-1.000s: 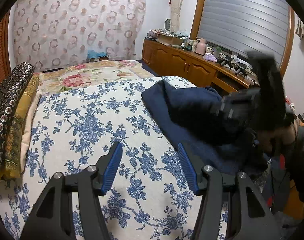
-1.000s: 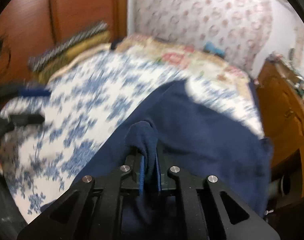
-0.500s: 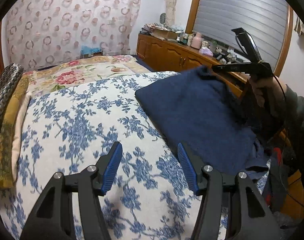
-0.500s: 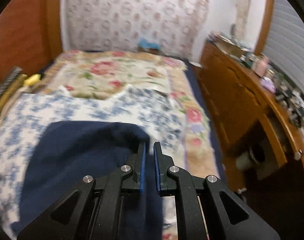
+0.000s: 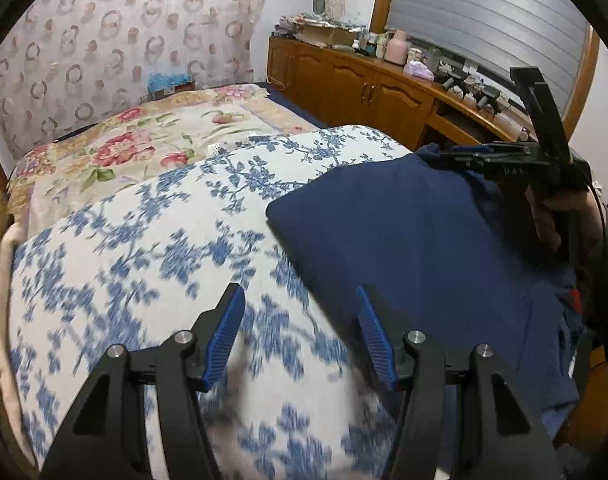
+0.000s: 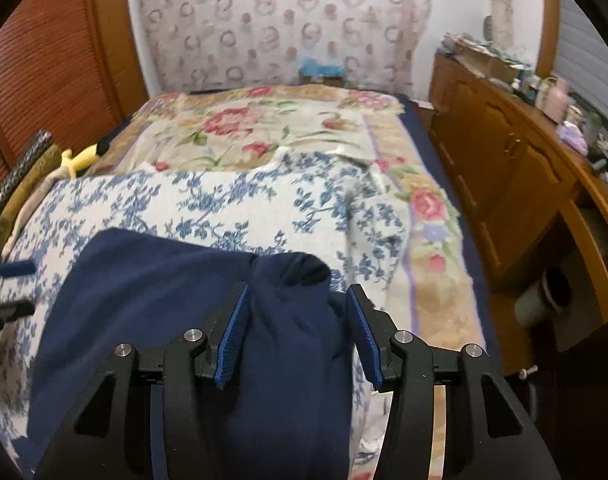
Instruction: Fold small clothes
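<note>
Left wrist: left gripper (image 5: 300, 336) spread, empty, hovering over the bed (image 5: 152, 240) at the navy garment (image 5: 404, 240) edge, ready to pinch. Right wrist: right gripper (image 6: 296, 332) jaws opening, dropping the bunched fold; cloth between, pads clear.

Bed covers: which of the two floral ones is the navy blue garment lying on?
The white cover with blue flowers, nearest the claws. The navy blue garment rests on it; the beige cover with red flowers lies farther back, bare of clothing.
</note>
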{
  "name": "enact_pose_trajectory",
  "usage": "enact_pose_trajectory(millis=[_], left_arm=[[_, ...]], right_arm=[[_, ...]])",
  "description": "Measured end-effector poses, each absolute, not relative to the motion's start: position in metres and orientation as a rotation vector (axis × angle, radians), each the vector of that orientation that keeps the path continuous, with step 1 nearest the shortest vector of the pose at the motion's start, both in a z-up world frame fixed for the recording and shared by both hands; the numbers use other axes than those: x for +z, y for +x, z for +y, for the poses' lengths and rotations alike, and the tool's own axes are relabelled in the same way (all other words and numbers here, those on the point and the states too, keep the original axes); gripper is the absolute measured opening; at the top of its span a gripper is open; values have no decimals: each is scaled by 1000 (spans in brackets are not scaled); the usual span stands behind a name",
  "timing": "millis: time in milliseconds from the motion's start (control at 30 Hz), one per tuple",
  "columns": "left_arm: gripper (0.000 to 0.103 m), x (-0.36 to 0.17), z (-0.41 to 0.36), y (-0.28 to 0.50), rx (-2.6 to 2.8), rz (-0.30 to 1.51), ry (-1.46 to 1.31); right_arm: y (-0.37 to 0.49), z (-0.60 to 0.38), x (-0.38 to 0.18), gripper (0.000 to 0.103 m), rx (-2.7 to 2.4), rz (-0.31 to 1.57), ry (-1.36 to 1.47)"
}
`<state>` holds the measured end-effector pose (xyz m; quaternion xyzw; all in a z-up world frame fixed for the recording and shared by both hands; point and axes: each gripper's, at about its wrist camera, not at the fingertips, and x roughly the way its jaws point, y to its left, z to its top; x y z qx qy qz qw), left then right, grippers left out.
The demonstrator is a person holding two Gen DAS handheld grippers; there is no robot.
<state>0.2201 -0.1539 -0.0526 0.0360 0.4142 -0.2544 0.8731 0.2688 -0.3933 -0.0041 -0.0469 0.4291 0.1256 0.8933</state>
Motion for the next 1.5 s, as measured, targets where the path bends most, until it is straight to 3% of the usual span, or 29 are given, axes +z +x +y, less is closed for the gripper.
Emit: enact_pose_trajectory(millis=[67, 100, 133, 167, 200, 267, 433, 533, 600, 633, 700, 733, 967, 1100, 1167, 1233, 1267, 1300, 1367, 1500], left_arm=[[57, -56, -160, 232, -531, 878, 85], [57, -57, -163, 238, -529, 883, 88], [57, -58, -165, 241, -530, 887, 90], [57, -59, -167, 245, -533, 891, 92], [57, -60, -168, 248, -535, 894, 95], [57, -61, -171, 255, -539, 896, 97], [57, -65, -172, 273, -555, 915, 77], [57, -69, -171, 284, -569, 934, 52], [57, -70, -173, 288, -572, 938, 44], [57, -70, -173, 290, -576, 938, 42], [57, -70, -173, 294, -580, 936, 37], [57, -70, -174, 296, -583, 938, 33], [57, -70, -177, 300, -593, 925, 21], [40, -70, -179, 296, -613, 917, 14], [38, -70, -180, 295, -606, 913, 23], [29, -70, -181, 295, -610, 917, 19], [23, -70, -184, 295, -611, 916, 19], [17, -68, -184, 294, -613, 912, 21], [9, -63, -185, 291, -617, 897, 19], [6, -39, -181, 277, -637, 832, 10]], right_arm=[[273, -394, -11, 50, 277, 899, -91], [274, -394, -14, 45, 285, 904, -85], [275, -394, -17, 37, 296, 904, -81], [274, -394, -18, 19, 323, 895, -83], [271, -394, -17, 12, 343, 874, -95], [262, -395, -11, 7, 351, 831, -108], [255, -411, -5, 6, 305, 817, -45], [261, -409, -15, 10, 273, 849, -65], [263, -410, -18, 32, 247, 855, -65], [264, -410, -19, 37, 234, 858, -66], [268, -414, -23, 62, 199, 872, -70], [269, -416, -25, 66, 183, 877, -69], [276, -423, -37, 67, 268, 937, 4], [272, -418, -36, 49, 308, 942, 2], [270, -414, -35, 46, 309, 937, -19], [268, -412, -34, 37, 297, 924, -48], [266, -411, -31, 20, 301, 904, -65], [264, -410, -29, 14, 334, 896, -58], [254, -404, -23, 12, 343, 871, -95], [240, -400, -3, 11, 352, 802, -99]])
